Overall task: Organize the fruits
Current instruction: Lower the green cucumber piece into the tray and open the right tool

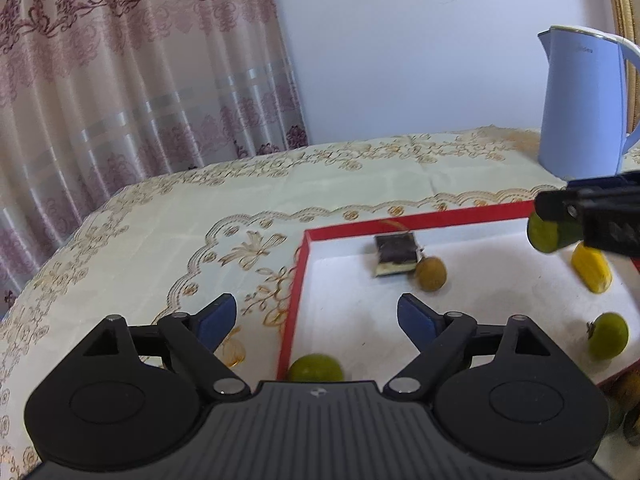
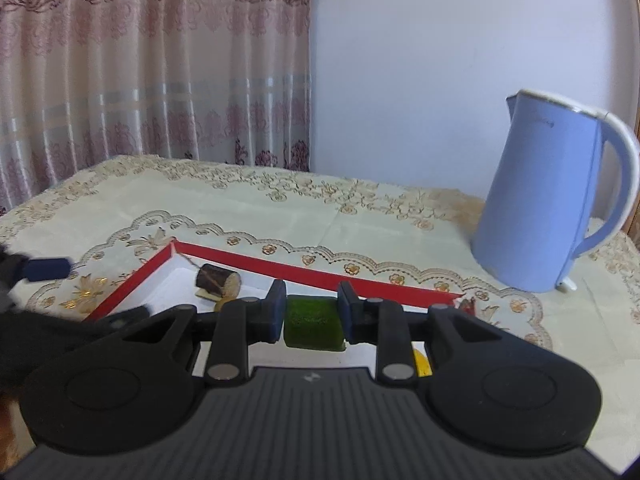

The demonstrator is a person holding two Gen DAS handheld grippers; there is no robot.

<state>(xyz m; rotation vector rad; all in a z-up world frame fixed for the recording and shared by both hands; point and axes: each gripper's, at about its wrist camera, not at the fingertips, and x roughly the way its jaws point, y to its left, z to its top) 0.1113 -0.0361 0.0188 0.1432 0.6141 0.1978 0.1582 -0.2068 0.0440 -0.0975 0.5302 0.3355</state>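
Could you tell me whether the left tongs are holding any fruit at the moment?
No, the left tongs stand wide open with nothing between their pads, hovering above the red-edged tray.

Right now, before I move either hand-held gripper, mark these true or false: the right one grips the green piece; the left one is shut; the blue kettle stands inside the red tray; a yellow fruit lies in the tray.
1. The right hand-held gripper grips the dark green cylindrical fruit piece. True.
2. The left hand-held gripper is shut. False: its jaws stand wide apart, holding nothing.
3. The light blue plastic kettle stands inside the red-rimmed white tray. False: it stands on the tablecloth beyond it.
4. A yellow fruit lies in the tray. True.
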